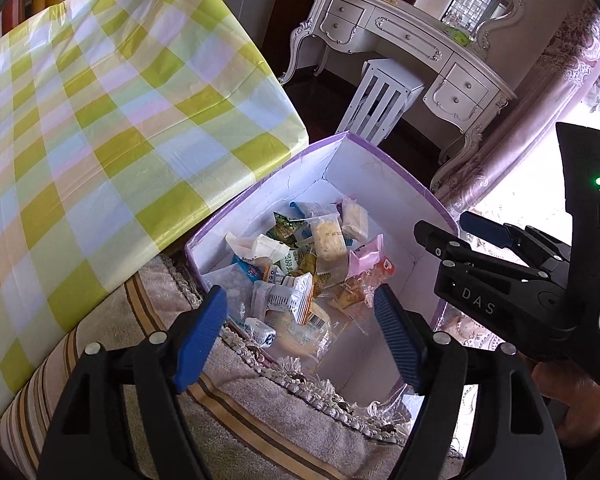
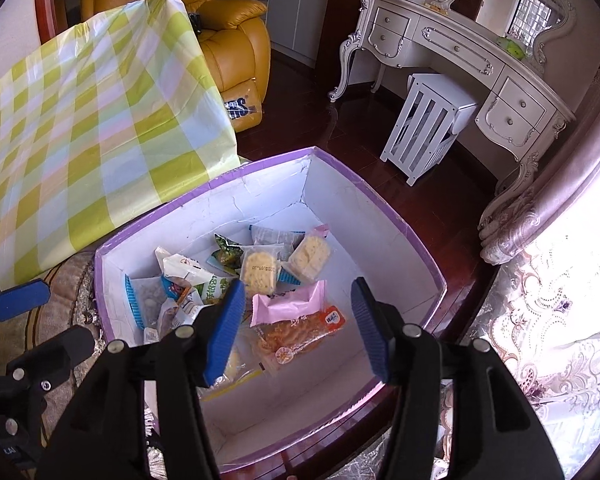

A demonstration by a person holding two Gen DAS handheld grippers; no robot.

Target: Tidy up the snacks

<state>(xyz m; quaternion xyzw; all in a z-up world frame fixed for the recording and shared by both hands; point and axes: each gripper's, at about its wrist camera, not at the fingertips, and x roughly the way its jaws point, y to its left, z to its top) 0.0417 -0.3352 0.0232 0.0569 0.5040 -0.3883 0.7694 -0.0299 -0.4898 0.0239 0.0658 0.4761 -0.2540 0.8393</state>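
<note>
The snacks [image 2: 260, 280] lay heaped in the purple-rimmed box [image 2: 400, 224], directly below and ahead of both grippers. The right gripper [image 2: 298, 326] hung nearer the pink packet [image 2: 288, 304] (its long axis crosswise), fingers spread and empty. The left gripper [image 1: 300, 332] tilted steeply down beside it, fingers wide, gripping nothing.

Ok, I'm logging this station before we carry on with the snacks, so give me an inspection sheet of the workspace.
Surface: table under a green-checked cloth, bare where visible.
Job's things: purple-rimmed box beside the table holds mixed wrapped snacks, among them a pink packet and a cracker pack.
Clutter: fringed striped fabric under the box's near edge.
Grippers: left gripper and right gripper both open above the box, nothing between the fingers.
Cables: nothing seen.
Surroundings: white dressing table, slatted white stand, yellow armchair, patterned curtain, dark wood floor.
</note>
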